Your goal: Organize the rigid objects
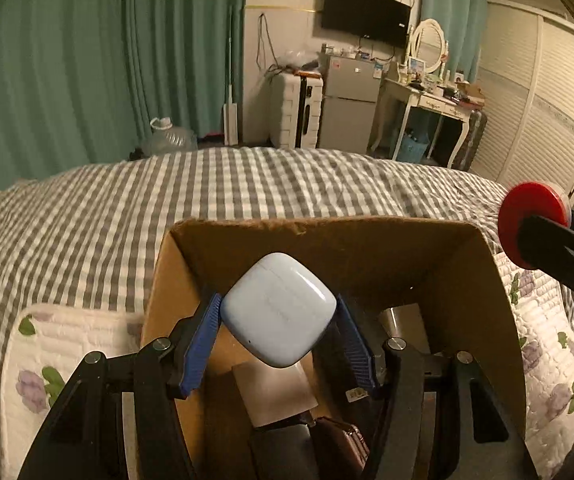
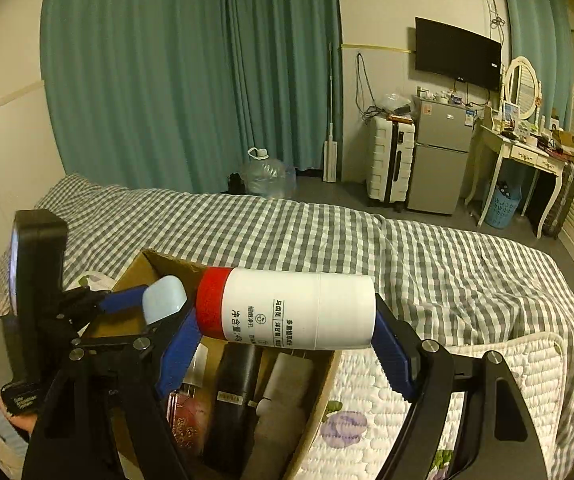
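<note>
My left gripper (image 1: 278, 322) is shut on a pale blue earbud case (image 1: 278, 314) and holds it over the open cardboard box (image 1: 327, 236) on the bed. The case (image 2: 163, 298) and left gripper also show in the right wrist view. My right gripper (image 2: 287, 332) is shut on a white bottle with a red cap (image 2: 291, 308), held sideways above the box's right rim (image 2: 319, 392). The bottle's red cap (image 1: 533, 222) shows at the right edge of the left wrist view.
The box holds several items: a black case (image 2: 235, 392), a red packet (image 2: 187, 420), white pieces (image 1: 275, 392). It stands on a quilted floral mat (image 2: 467, 392) over a grey checked bedspread (image 1: 247, 184). Curtains, fridge, suitcase and dressing table are beyond the bed.
</note>
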